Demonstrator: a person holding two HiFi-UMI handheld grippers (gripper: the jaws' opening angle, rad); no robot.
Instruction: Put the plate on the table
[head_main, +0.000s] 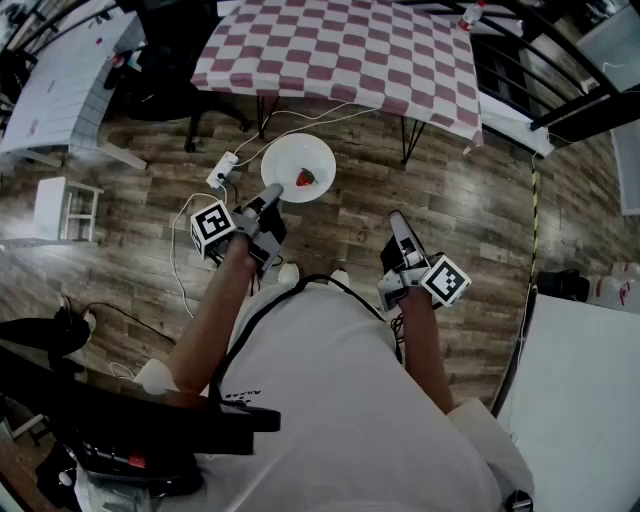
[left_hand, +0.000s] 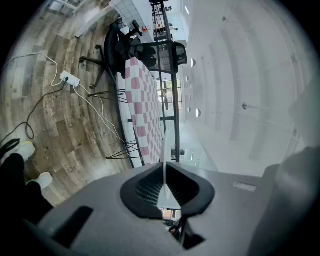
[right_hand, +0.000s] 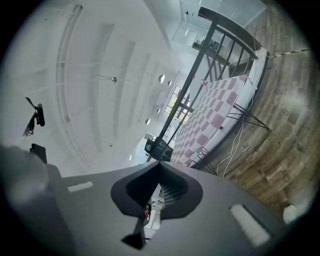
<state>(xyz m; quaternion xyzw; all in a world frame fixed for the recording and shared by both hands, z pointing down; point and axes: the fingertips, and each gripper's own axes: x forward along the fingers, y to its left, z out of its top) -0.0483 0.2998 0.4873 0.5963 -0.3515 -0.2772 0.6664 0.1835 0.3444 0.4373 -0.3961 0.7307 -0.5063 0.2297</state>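
Note:
A white plate (head_main: 297, 167) with a small red piece of food (head_main: 305, 178) on it hangs level over the wooden floor, just short of the table with the red-and-white checked cloth (head_main: 340, 50). My left gripper (head_main: 272, 192) is shut on the plate's near rim. In the left gripper view the plate (left_hand: 164, 150) shows edge-on as a thin white line pinched between the jaws of the left gripper (left_hand: 164, 175), with the table (left_hand: 142, 107) beyond. My right gripper (head_main: 398, 225) is held at the right, shut and empty. In its own view the right gripper (right_hand: 159, 165) points toward the table (right_hand: 210, 117).
A white power strip (head_main: 222, 170) with trailing cables lies on the floor below the plate. A black office chair (head_main: 170, 90) stands left of the table, a white stool (head_main: 68, 208) further left. Black metal railings (head_main: 540, 70) run along the right.

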